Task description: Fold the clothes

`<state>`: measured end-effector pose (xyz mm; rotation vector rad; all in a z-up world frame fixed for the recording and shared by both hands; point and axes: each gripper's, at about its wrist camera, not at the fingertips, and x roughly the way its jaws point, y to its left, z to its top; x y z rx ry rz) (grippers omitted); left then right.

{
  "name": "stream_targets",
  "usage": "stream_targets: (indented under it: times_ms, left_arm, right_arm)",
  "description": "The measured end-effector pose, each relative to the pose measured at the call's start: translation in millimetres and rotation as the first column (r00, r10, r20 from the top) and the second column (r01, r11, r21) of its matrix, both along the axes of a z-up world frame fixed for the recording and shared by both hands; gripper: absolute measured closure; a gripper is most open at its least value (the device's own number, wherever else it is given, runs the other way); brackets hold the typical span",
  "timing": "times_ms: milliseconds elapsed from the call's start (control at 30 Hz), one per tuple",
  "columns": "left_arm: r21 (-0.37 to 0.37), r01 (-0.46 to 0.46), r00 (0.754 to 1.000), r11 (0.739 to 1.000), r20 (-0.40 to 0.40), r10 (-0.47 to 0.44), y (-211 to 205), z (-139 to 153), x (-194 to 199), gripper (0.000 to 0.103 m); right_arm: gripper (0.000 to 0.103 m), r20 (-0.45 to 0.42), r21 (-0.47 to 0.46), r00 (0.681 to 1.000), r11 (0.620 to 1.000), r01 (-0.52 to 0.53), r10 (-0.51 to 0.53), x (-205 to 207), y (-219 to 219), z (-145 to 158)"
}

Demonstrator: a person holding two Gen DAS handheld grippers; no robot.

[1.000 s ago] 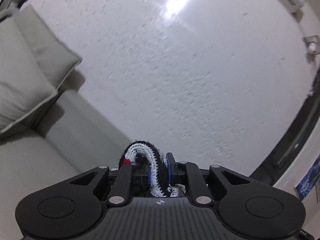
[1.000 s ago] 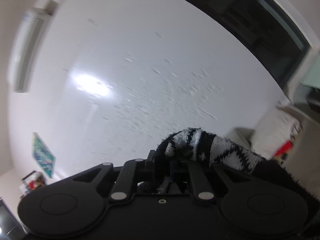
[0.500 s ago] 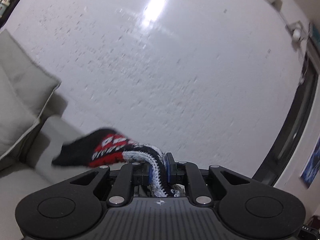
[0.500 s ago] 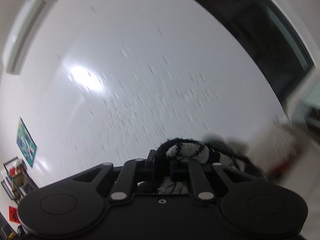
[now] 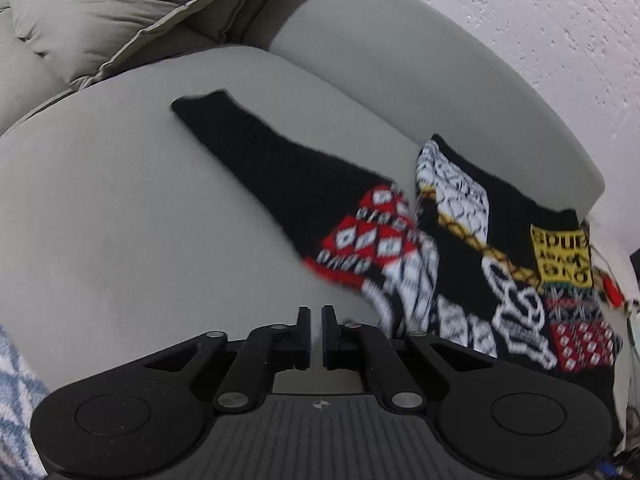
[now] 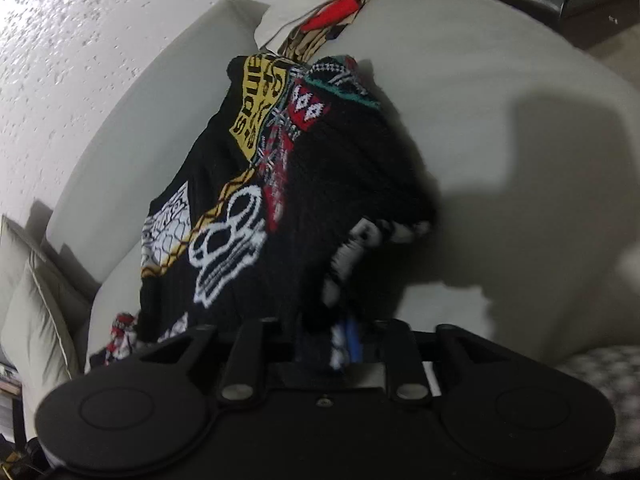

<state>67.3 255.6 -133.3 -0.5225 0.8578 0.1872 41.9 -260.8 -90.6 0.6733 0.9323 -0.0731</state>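
Note:
A black knitted sweater [image 5: 472, 256] with red, white and yellow patches lies spread on the grey sofa seat [image 5: 120, 220], one black sleeve [image 5: 256, 152] stretched out to the left. My left gripper [image 5: 315, 320] is nearly shut and empty, just left of the sweater's near edge. In the right wrist view the same sweater [image 6: 280, 184] lies bunched on the seat, and my right gripper [image 6: 340, 344] is shut on its black-and-white edge.
Grey cushions [image 5: 120, 12] lean against the sofa back at the far left. A beige and red item [image 6: 340, 12] lies past the sweater's far end. A white textured wall [image 5: 560, 20] rises behind the sofa. A patterned rug [image 5: 16, 392] shows at lower left.
Both grippers swung down from facing the wall to the sofa. The sweater has landed spread on the seat. My left gripper let go of its edge; the right still holds.

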Motion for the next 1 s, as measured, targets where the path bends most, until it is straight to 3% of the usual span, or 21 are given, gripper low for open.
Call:
stream_targets:
  times_ms: [67, 133, 200, 267, 533, 800, 833, 867, 967, 1000]
  left_arm:
    - [0.018, 0.022, 1.0, 1.0, 0.021, -0.023, -9.3, 12.9, -11.2, 0.072]
    - [0.027, 0.055, 0.997, 0.998, 0.045, -0.057, -26.1, 25.3, -16.9, 0.06]
    - [0.021, 0.107, 0.992, 0.994, 0.064, -0.108, -41.2, 25.3, -21.6, 0.055]
    - [0.037, 0.141, 0.987, 0.989, 0.067, -0.143, -55.1, 21.0, -22.8, 0.037]
    - [0.101, 0.134, 0.989, 0.986, -0.078, -0.126, -72.3, -15.9, 9.7, 0.032]
    - [0.062, 0.12, 0.986, 0.991, -0.12, -0.112, -77.0, -44.3, 45.8, 0.037]
    - [0.071, 0.127, 0.986, 0.989, -0.117, -0.118, -79.9, -45.7, 49.1, 0.041]
    - [0.08, 0.132, 0.986, 0.988, -0.114, -0.123, -82.6, -46.7, 51.7, 0.057]
    - [0.105, 0.137, 0.987, 0.985, -0.097, -0.127, -89.3, -48.5, 58.0, 0.084]
    - [0.113, 0.132, 0.989, 0.985, -0.086, -0.123, -89.5, -46.1, 57.3, 0.084]
  right_arm:
    - [0.056, 0.021, -0.035, 0.999, 0.999, -0.037, 0.037, -14.1, 4.6, 17.4]
    - [0.047, 0.047, -0.054, 0.997, 0.996, -0.066, 0.069, -27.5, 8.6, 30.2]
    - [0.043, 0.068, -0.033, 0.994, 0.996, -0.078, 0.08, -39.2, 9.8, 34.5]
    - [0.037, 0.085, -0.002, 0.993, 0.996, -0.084, 0.084, -51.8, 8.7, 36.0]
    - [0.035, 0.094, 0.055, 0.995, 0.998, -0.031, 0.026, -51.8, -7.5, 28.7]
    - [0.035, 0.097, 0.096, 0.994, 0.994, 0.05, -0.059, -46.7, -35.2, 17.5]
    - [0.035, 0.093, 0.103, 0.993, 0.993, 0.062, -0.072, -46.1, -38.0, 15.3]
    - [0.034, 0.09, 0.112, 0.992, 0.991, 0.074, -0.085, -45.0, -40.7, 12.5]
    - [0.033, 0.078, 0.143, 0.989, 0.984, 0.11, -0.122, -40.4, -48.3, 4.2]
    - [0.033, 0.071, 0.16, 0.989, 0.98, 0.119, -0.131, -36.8, -50.0, 1.1]
